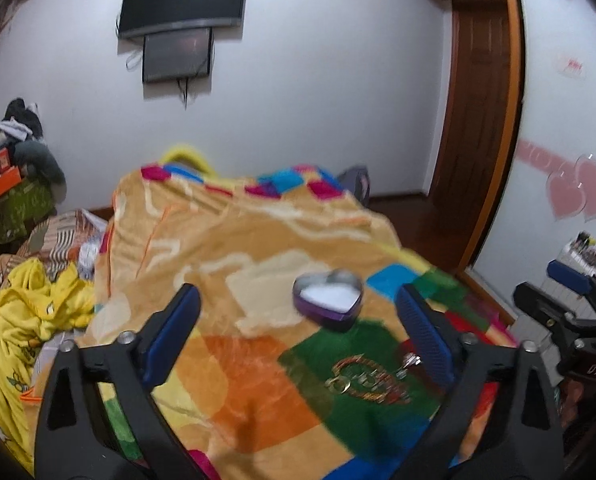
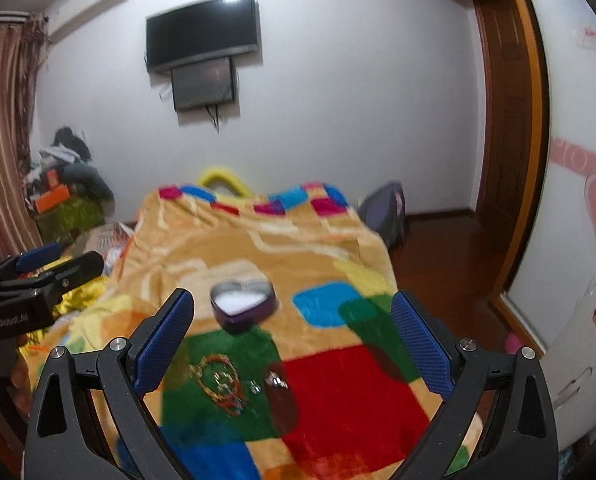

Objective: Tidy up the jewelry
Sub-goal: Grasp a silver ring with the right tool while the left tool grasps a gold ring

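An open heart-shaped purple tin [image 1: 330, 300] [image 2: 242, 306] with a white lining sits on the colourful blanket [image 1: 258, 236] [image 2: 258, 256] that covers the bed. Nearer to me, on a green patch, lies a tangle of gold chains and bracelets [image 1: 364, 376] [image 2: 220, 380]. Small silver pieces [image 1: 411, 360] [image 2: 276, 380] lie beside it. My left gripper [image 1: 298, 294] stands open above the blanket with nothing between its blue pads. My right gripper [image 2: 292, 297] is open and empty too. Each gripper shows at the edge of the other's view.
Yellow clothing [image 1: 30, 312] is heaped at the bed's left side. Boxes and clothes [image 1: 14, 176] are stacked in the far left corner. A TV [image 1: 182, 0] hangs on the far wall. A dark backpack [image 2: 384, 212] stands by the wooden doorway [image 2: 510, 120]. A white case [image 2: 578, 344] is at right.
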A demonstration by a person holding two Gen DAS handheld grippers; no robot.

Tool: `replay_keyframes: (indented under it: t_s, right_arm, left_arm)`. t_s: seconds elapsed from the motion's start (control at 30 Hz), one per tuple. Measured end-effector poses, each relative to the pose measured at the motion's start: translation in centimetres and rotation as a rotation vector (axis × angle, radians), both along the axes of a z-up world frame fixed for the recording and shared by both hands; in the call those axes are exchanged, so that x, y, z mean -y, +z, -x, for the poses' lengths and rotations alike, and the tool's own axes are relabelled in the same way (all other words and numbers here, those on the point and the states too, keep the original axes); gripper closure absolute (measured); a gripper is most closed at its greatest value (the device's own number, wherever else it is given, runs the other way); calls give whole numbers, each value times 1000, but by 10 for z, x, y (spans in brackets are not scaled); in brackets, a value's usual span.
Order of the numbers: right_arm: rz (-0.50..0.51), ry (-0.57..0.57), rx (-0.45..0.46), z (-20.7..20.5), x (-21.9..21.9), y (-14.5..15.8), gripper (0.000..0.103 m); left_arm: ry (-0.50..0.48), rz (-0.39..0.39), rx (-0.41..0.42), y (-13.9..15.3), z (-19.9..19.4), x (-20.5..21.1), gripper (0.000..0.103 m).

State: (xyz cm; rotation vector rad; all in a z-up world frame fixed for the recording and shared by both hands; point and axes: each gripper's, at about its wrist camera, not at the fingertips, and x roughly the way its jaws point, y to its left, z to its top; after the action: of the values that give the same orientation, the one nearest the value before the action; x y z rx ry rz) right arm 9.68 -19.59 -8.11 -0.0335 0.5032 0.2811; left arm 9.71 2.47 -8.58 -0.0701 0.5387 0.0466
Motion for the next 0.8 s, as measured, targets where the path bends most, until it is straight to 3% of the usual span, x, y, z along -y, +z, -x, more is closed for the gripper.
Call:
replay_keyframes:
  t_s: [0.07,0.3,0.8]
  right_arm:
    - [5,-4,-41,-8,3,-11,6]
    - [0,34,-185,-27,10,-51,29]
    - [-12,159,-371,-57,-2,-102,67]
  left_arm:
    - [-5,6,-65,-17,-12,-3,20]
    - [-62,57,-262,-72,-40,-7,44]
    - [-208,147,-429,-122,-58,15,61]
